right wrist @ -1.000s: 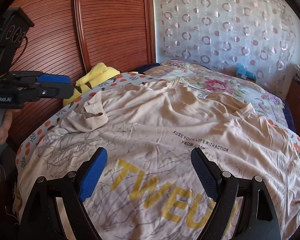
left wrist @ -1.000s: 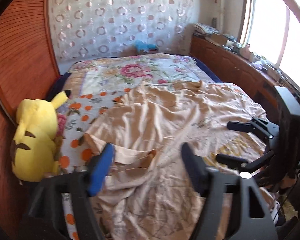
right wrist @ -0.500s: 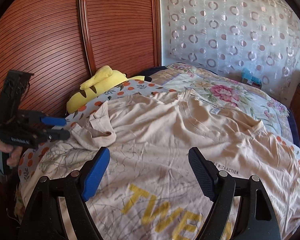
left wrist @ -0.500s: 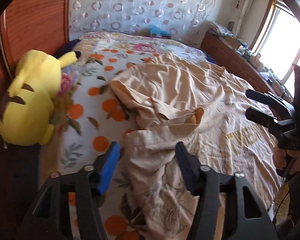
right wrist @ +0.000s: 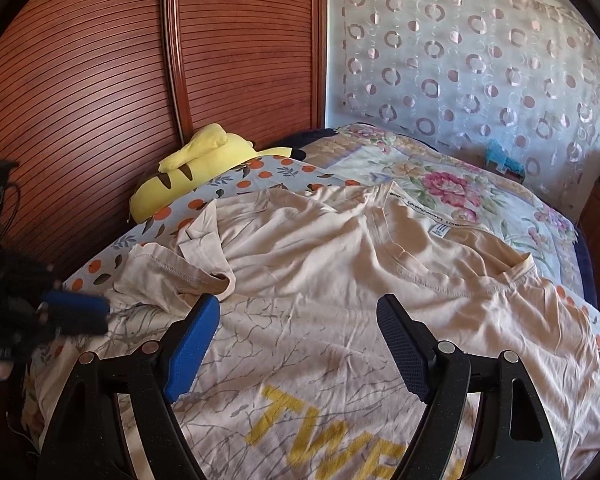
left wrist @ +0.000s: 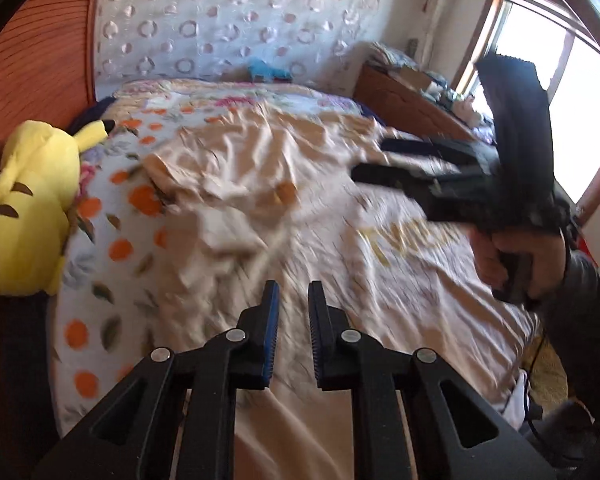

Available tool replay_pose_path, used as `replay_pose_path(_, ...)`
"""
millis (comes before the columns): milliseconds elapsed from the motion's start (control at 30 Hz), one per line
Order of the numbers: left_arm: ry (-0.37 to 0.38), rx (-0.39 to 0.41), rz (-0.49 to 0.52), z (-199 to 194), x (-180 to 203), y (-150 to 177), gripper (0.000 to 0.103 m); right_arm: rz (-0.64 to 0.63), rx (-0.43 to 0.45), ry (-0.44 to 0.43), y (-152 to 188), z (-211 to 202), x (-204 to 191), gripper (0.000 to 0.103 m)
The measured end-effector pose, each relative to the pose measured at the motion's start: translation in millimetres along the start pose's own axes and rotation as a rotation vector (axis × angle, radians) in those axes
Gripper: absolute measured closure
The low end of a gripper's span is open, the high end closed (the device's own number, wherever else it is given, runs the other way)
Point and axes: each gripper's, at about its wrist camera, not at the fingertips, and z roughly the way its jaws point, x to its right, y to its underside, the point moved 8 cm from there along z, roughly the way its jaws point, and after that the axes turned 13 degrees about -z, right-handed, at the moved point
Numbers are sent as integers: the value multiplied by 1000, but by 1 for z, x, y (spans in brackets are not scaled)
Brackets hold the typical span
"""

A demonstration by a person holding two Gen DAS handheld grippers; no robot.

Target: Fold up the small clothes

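On the bed with the flowered, orange-dotted cover [right wrist: 260, 176] we see the beige cotton T-shirt with yellow letters [right wrist: 340, 280] lying spread out. Our left gripper [left wrist: 293, 294] has just been closing; its fingers are nearly together over the shirt's side, and we cannot tell if they pinch cloth. Our right gripper [right wrist: 298, 308] hangs above the shirt, fingers wide apart.

The left gripper [left wrist: 293, 300] has dropped toward the beige T-shirt [left wrist: 300, 208], its fingers [left wrist: 271, 312] just closing to a narrow gap, nothing visibly pinched; the folded sleeve [right wrist: 180, 276] now lies ahead of them.
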Motion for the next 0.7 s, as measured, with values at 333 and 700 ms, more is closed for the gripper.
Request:
replay_pose_path(333,-116,97,-31,-9,-32,-31,41,-13,4,-18,-9,6,-10,21)
replay_pose_path(700,-75,46,-125,34,-61,-50,73,-22,-1,-12,-3,6,-9,21)
